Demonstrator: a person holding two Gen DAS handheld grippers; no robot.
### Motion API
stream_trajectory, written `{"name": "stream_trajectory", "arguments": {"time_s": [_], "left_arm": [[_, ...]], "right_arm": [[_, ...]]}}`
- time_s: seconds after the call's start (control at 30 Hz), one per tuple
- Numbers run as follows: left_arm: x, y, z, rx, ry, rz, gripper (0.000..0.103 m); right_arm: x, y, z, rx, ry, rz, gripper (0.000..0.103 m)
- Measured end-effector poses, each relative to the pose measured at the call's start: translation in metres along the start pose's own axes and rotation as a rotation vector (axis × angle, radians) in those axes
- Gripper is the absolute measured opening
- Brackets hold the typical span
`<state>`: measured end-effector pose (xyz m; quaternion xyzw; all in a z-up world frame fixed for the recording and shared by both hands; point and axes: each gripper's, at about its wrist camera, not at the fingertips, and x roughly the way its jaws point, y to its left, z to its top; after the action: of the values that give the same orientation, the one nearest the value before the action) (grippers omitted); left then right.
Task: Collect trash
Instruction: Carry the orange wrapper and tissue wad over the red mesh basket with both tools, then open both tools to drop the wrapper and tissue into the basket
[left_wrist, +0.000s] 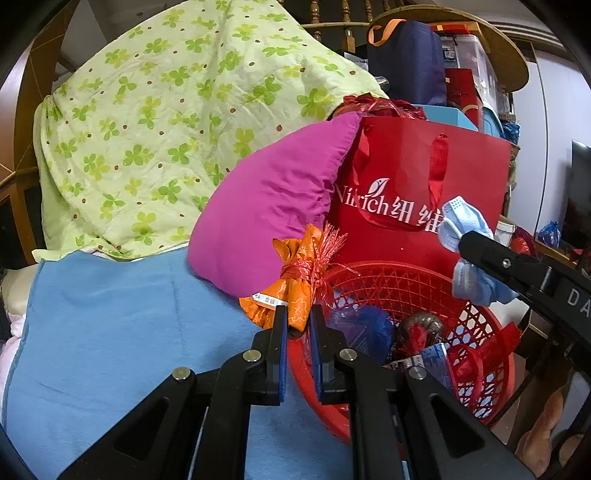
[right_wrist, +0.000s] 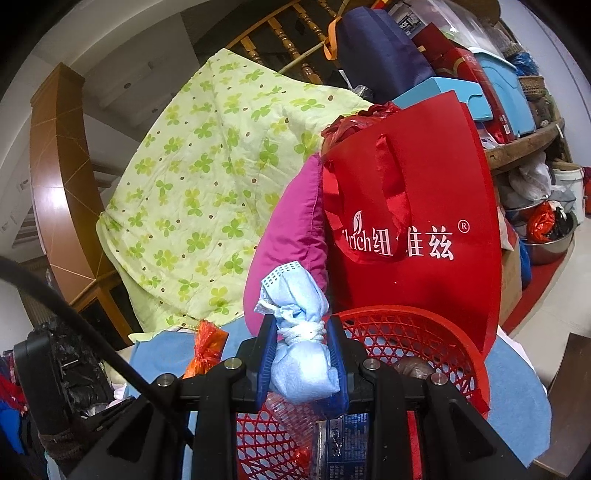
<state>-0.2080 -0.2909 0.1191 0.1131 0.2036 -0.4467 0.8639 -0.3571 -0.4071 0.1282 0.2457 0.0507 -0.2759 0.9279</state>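
A red mesh basket (left_wrist: 476, 373) stands on a blue cloth (left_wrist: 110, 332) and holds several scraps of trash; it also shows in the right wrist view (right_wrist: 443, 332). My left gripper (left_wrist: 298, 317) is shut on an orange wrapper (left_wrist: 291, 295) tied with red ribbon, at the basket's left rim. The wrapper also shows in the right wrist view (right_wrist: 207, 349). My right gripper (right_wrist: 301, 328) is shut on a rolled light-blue face mask (right_wrist: 301, 354) and holds it above the basket. That mask and gripper show at the right of the left wrist view (left_wrist: 469, 254).
A red paper bag (left_wrist: 424, 192) stands just behind the basket, with a magenta pillow (left_wrist: 266, 214) and a green clover quilt (left_wrist: 147, 129) to its left. Shelves of boxes (right_wrist: 480, 74) rise behind. A steel bowl (right_wrist: 550, 243) sits on the floor at right.
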Motion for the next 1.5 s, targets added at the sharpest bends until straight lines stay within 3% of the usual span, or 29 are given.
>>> {"name": "stream_trajectory", "arguments": {"time_s": [0.83, 1.33, 1.4, 1.5], "left_arm": [[0.004, -0.011, -0.004, 0.004, 0.038, -0.099, 0.012], [0.025, -0.015, -0.015, -0.021, 0.129, -0.249, 0.013], [0.029, -0.016, -0.017, -0.026, 0.147, -0.265, 0.016], [0.033, -0.014, -0.020, -0.036, 0.162, -0.262, 0.038]], "right_arm": [[-0.003, -0.014, 0.003, 0.055, 0.002, -0.015, 0.031], [0.002, -0.028, 0.001, 0.119, 0.042, -0.035, 0.032], [0.005, -0.029, 0.000, 0.128, 0.059, -0.035, 0.032], [0.010, -0.031, -0.001, 0.138, 0.084, -0.038, 0.032]]}}
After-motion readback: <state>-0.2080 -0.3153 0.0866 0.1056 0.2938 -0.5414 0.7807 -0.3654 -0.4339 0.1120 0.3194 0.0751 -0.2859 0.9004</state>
